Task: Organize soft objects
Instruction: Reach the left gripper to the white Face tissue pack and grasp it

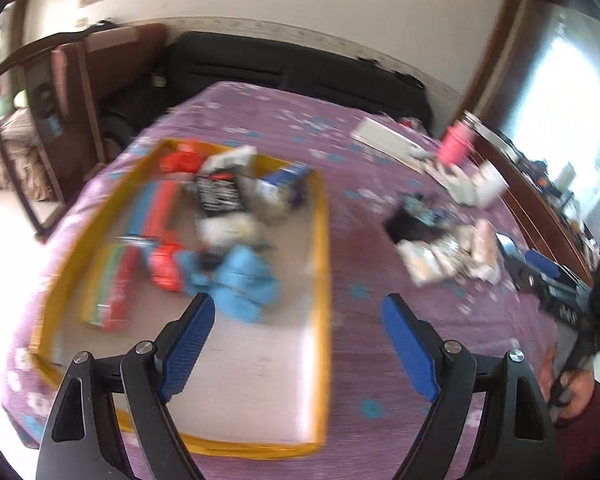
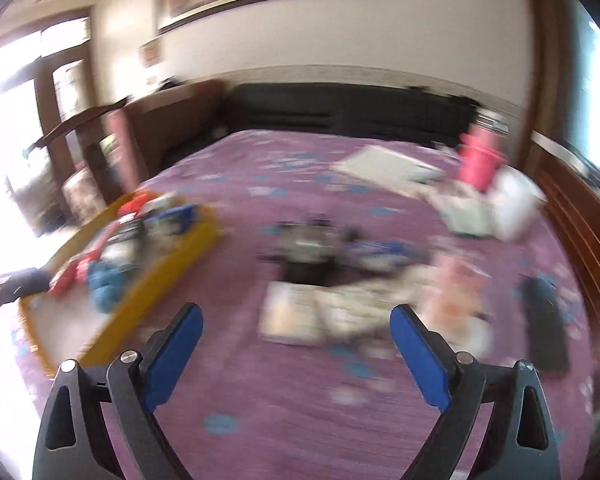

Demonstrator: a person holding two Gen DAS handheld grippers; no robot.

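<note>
Hovered over the purple bedspread (image 1: 380, 208) with left gripper (image 1: 298, 312) and right gripper (image 2: 296, 322) both spread and empty; soft packets (image 1: 220, 220) heaped in the yellow-rimmed tray (image 1: 322, 264), others (image 2: 340, 308) loose beside it

Blue, red, black soft packets (image 1: 236, 280) heaped in yellow tray (image 1: 323, 264), pale packets (image 2: 340, 312) loose (blurred) on bedspread

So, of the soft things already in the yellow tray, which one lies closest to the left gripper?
The light blue bundle, just beyond the left gripper at the near end of the pile in the yellow tray. The red and black-and-white packets lie farther back.
</note>
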